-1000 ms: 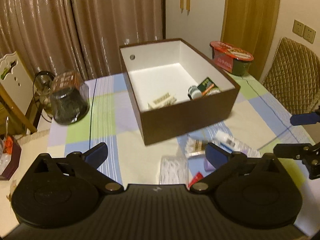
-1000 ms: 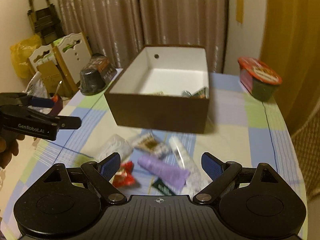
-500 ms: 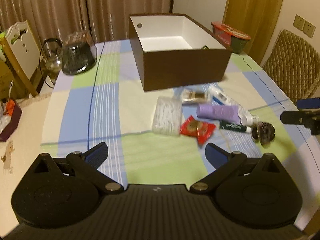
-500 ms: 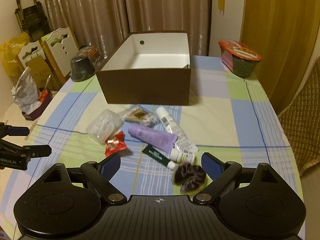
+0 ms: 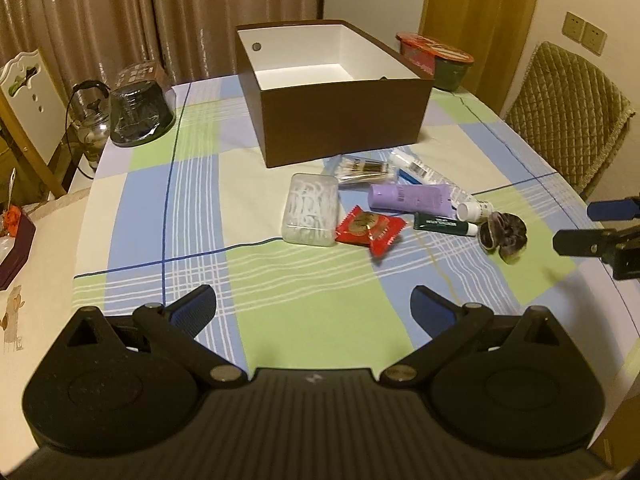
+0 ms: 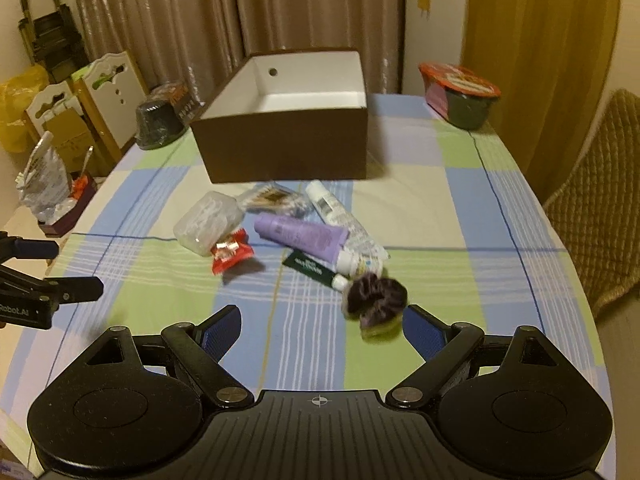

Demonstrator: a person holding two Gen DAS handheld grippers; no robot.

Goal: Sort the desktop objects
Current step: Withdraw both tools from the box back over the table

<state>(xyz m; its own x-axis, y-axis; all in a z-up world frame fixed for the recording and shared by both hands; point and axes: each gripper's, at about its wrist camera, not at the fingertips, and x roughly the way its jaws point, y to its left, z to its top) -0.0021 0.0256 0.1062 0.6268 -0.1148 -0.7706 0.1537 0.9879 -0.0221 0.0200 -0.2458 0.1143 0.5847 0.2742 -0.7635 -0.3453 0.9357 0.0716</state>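
**Both grippers over the counter, nothing held**

Left gripper [image 5: 313,304]: lower centre of the left wrist view, jaws spread wide, only checked cloth between them. Right gripper [image 6: 322,324]: lower centre of the right wrist view, jaws wide apart and empty; the dark scrunchie [image 6: 376,298] lies just ahead of its right finger, not pinched.

Counter [image 5: 280,320] carries a brown box [image 5: 340,120], white inside, in the upper middle of the frame. Items to sort lie in a loose cluster just in front of the box: clear plastic case [image 5: 310,210], cotton swab packet [image 5: 362,169], purple tube [image 5: 410,197] lying against a white tube [image 5: 432,178], red wrapper [image 5: 370,227], small dark green tube [image 5: 444,225], with the scrunchie at the cluster's right end.

A red-lidded bowl [image 5: 438,60] stands at upper right behind the box.
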